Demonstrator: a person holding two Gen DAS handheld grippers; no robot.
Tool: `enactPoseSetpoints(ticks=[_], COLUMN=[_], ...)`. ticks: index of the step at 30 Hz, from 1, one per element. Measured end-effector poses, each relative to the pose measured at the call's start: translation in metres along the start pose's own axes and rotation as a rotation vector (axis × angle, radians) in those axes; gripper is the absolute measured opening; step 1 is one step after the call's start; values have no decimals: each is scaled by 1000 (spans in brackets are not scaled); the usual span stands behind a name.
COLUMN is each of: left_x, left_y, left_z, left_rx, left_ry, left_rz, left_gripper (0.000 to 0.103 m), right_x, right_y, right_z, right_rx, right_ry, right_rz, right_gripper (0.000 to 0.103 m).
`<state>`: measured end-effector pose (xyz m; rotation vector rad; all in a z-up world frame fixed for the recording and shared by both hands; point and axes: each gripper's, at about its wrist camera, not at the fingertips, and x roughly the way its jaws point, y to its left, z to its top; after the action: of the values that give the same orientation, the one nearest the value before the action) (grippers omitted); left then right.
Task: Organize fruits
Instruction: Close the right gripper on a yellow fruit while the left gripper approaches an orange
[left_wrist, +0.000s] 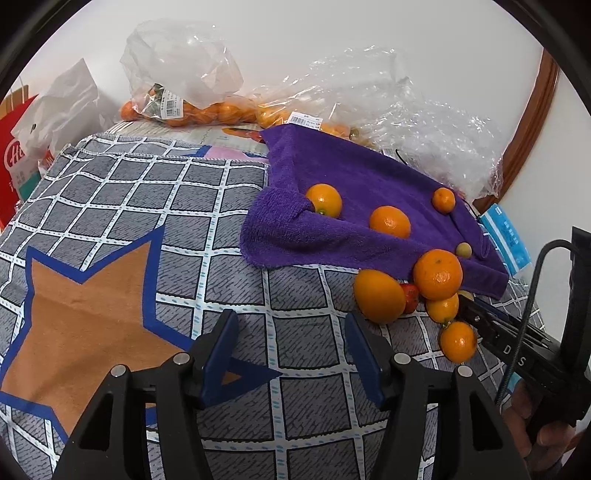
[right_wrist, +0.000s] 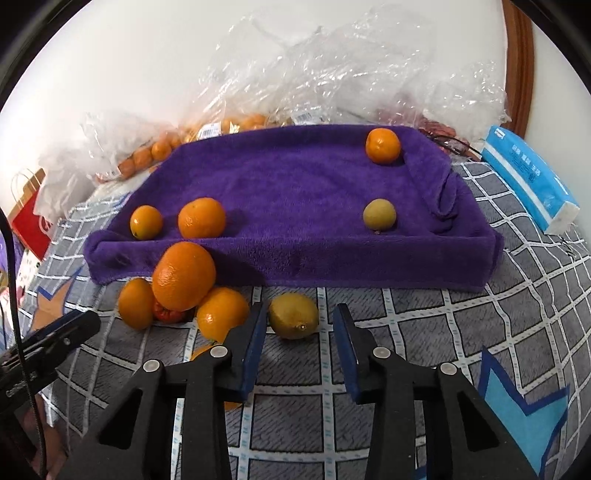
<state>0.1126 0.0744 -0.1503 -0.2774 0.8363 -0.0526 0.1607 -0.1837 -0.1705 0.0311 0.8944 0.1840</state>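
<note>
A purple towel (right_wrist: 295, 184) lies on the checked cloth (right_wrist: 406, 317) with three oranges and a small yellow-green fruit (right_wrist: 379, 215) on it. In front of its left corner is a pile: a big orange (right_wrist: 183, 275) on smaller oranges and a small red fruit (right_wrist: 168, 314). A yellow lemon (right_wrist: 293, 319) lies on the cloth at the tips of my right gripper (right_wrist: 300, 321), whose pads stand apart from it, open. My left gripper (left_wrist: 291, 325) is open over bare cloth, left of the pile (left_wrist: 437, 273).
Clear plastic bags (left_wrist: 184, 74) holding oranges line the wall behind the towel (left_wrist: 351, 177). A blue tissue pack (right_wrist: 528, 177) lies at the right and a red paper bag (left_wrist: 14, 162) at the far left. A wooden frame (left_wrist: 532, 122) curves up the right.
</note>
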Motion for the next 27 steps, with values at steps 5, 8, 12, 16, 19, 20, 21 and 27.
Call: enactPoseSetpoints(ticks=[5,8,12,16,19,20,21,27], left_x=[1,1,1,1,2,2,2,3], left_y=[1,2,2,2,2,1,1,-3], left_z=[0,0,1,1,1,1,1,1], left_rx=[-6,-10,-11,-10,-12,-10,-9,9], left_ry=[-2,-3,-3,-2,-3,-2,-2,3], left_rz=[-3,-6,-8,-7,-8,-6,-3,2], left_gripper=[58,58,58,58,58,58,59,62], right_x=[1,2,2,-7,-18,-20,-22,-27], right_y=[9,8,2,-2,-12,-15,-18,-25], right_z=[0,0,0,-2,-5,-7,-10,-20], right_rx=[-39,-37,-11,-32,-33,-31,-30,14], right_ry=[-14,-9,-11,-22,-31,-35,-38,-63], right_rz=[-26,-12,7,-21,-21,-11,-6,5], right_gripper=[29,29,29,29,29,29,29,29])
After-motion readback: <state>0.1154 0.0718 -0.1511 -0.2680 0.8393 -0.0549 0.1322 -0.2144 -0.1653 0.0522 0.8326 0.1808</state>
